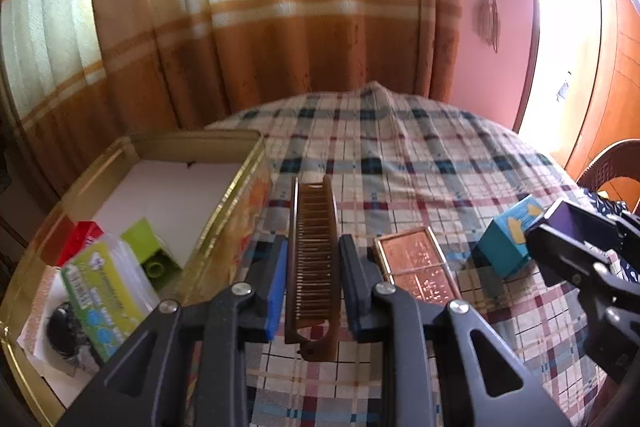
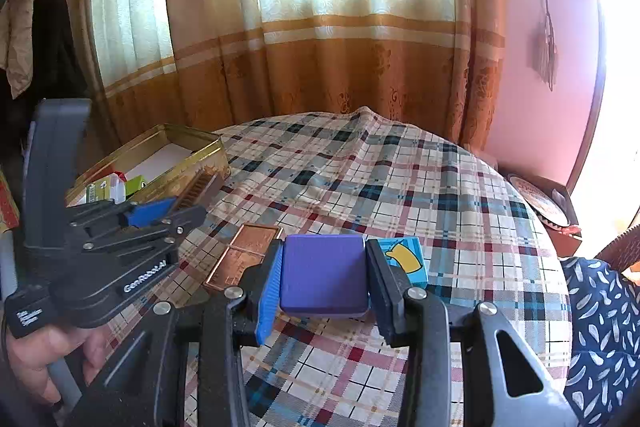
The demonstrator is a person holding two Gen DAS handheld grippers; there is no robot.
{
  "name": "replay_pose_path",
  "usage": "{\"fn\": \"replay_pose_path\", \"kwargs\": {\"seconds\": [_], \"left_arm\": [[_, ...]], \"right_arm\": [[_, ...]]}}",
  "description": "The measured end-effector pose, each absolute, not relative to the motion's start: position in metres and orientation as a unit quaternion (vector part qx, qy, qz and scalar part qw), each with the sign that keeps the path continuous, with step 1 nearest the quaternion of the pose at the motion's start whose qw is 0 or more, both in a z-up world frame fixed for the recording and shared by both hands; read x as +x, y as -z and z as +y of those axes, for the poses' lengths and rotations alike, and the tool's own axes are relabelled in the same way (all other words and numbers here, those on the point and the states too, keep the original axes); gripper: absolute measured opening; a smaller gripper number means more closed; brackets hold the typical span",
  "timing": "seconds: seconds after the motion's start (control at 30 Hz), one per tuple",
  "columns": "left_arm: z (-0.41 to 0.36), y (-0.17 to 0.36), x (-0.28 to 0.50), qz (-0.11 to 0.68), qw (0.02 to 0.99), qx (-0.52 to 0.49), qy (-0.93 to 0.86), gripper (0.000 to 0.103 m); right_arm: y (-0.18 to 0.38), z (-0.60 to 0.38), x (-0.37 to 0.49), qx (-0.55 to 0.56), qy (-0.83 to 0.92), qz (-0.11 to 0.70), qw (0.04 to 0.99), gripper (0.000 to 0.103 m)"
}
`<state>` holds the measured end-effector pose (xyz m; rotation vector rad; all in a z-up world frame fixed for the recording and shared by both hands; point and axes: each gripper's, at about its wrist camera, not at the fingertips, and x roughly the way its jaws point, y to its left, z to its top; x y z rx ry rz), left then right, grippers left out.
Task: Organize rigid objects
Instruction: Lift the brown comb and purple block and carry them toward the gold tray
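Left gripper (image 1: pixel 314 291) clamps comb (image 1: pixel 314 227) beside tin (image 1: pixel 236 195) rim.

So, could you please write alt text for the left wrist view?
The left gripper holds a brown comb between its fingers, above a checked tablecloth. A gold tin with small items stands at left; a copper palette and teal box lie at right.

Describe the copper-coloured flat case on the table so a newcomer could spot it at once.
Start at the gold tin on the checked tablecloth. Right of it, the left tongs hold a brown comb. The copper case lies flat beside that, before the teal box: the only shiny, panelled slab.
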<state>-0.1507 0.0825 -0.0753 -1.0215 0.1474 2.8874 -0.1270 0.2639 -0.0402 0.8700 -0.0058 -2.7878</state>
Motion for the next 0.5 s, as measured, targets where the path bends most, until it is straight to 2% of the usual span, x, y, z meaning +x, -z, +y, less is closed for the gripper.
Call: {"fn": "replay_pose_path", "kwargs": {"seconds": [0.5], "left_arm": [[0.073,0.055,-0.115,0.041,0.017,-0.257,-0.965,0.024]], "right_arm": [[0.027,0.259,-0.11,0.227,0.967,-0.011,0.118,0.042]]}}
